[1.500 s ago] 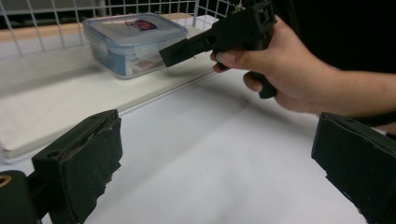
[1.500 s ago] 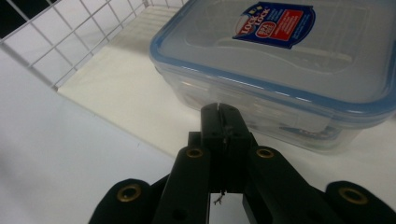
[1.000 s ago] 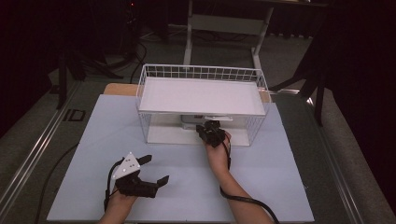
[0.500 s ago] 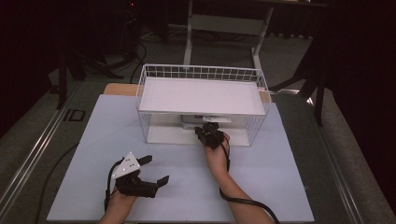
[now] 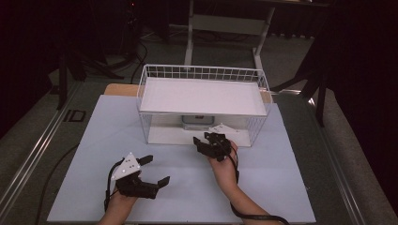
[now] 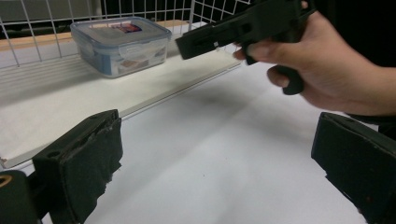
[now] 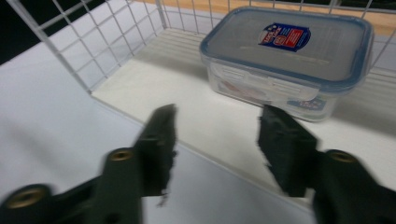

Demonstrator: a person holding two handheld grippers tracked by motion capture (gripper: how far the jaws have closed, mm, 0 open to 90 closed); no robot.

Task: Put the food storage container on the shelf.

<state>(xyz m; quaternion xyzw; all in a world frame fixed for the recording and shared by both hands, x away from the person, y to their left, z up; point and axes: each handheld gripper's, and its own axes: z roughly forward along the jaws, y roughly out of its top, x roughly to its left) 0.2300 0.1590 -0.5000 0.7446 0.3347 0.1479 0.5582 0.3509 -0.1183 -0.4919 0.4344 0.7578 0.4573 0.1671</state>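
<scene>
Looking down from the high view, we see a white wire shelf rack (image 5: 202,75) standing at the far middle of a white table mat (image 5: 281,187), with a clear plastic food container (image 5: 196,123) tucked on the rack's lower board under its upper shelf. Our right gripper (image 5: 206,143) sits just in front of the rack's open front edge, pointed at the container, held by our right hand (image 5: 224,166). In the right gripper view its two black jaws stand spread apart with nothing between them, their tips above the near edge of the lower board; the food container (image 7: 287,58) lies just beyond them, apart from both pads, slightly toward the right-hand jaw. Its blue-rimmed lid is latched on and carries a small blue and red label.

Our left gripper (image 5: 157,171) rests near the front left of the mat, well apart from the rack. In the left gripper view its jaws are wide apart and empty over bare mat, and we see the container (image 6: 120,44) far ahead on the board, with the right gripper (image 6: 233,30) and the hand (image 6: 327,70) holding it up at the right.
</scene>
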